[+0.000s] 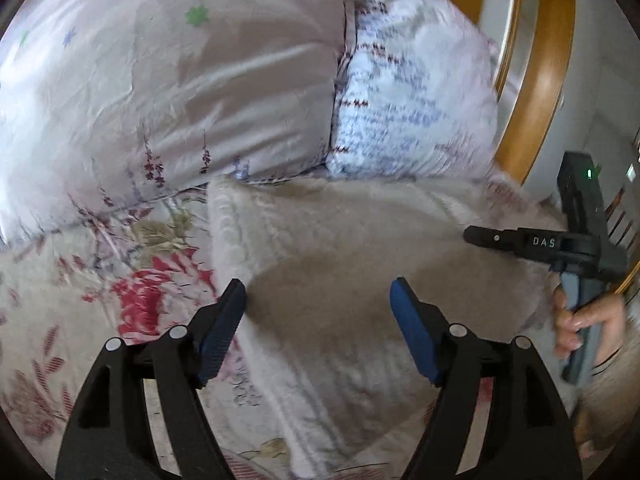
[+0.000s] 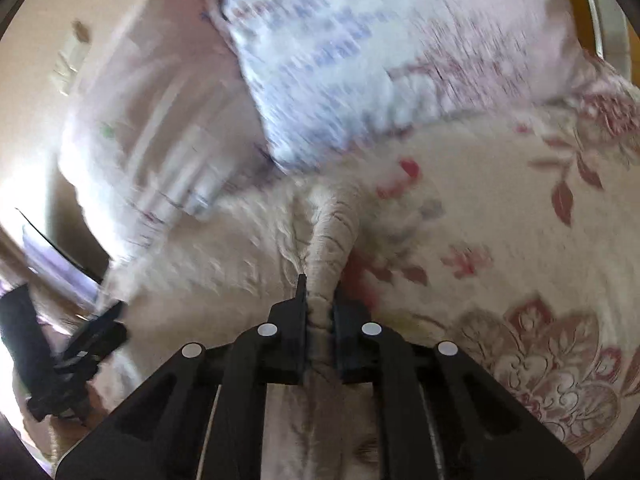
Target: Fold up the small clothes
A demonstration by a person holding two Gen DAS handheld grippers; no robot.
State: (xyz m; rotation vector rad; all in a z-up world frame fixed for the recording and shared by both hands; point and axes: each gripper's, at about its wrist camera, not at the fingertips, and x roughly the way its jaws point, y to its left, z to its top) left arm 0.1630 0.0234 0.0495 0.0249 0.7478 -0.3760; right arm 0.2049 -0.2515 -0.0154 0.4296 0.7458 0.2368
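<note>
A cream cable-knit garment [image 1: 360, 248] lies spread on a floral bedsheet [image 1: 132, 288]. My left gripper [image 1: 318, 304] hovers over the near part of the knit, its blue-padded jaws wide apart with nothing between them. In the left wrist view my right gripper [image 1: 476, 236] shows at the garment's right edge, held by a hand [image 1: 580, 320]. In the right wrist view my right gripper [image 2: 320, 300] is shut on a bunched fold of the knit garment [image 2: 332, 240], which rises between its pads. The left gripper's body [image 2: 76, 344] is seen dark at the lower left there.
A large pale pillow [image 1: 180, 80] and a blue-patterned pillow [image 1: 412, 92] lie just behind the garment. A wooden headboard frame [image 1: 548, 60] curves along the right. The floral sheet [image 2: 520, 240] extends to the right of the knit.
</note>
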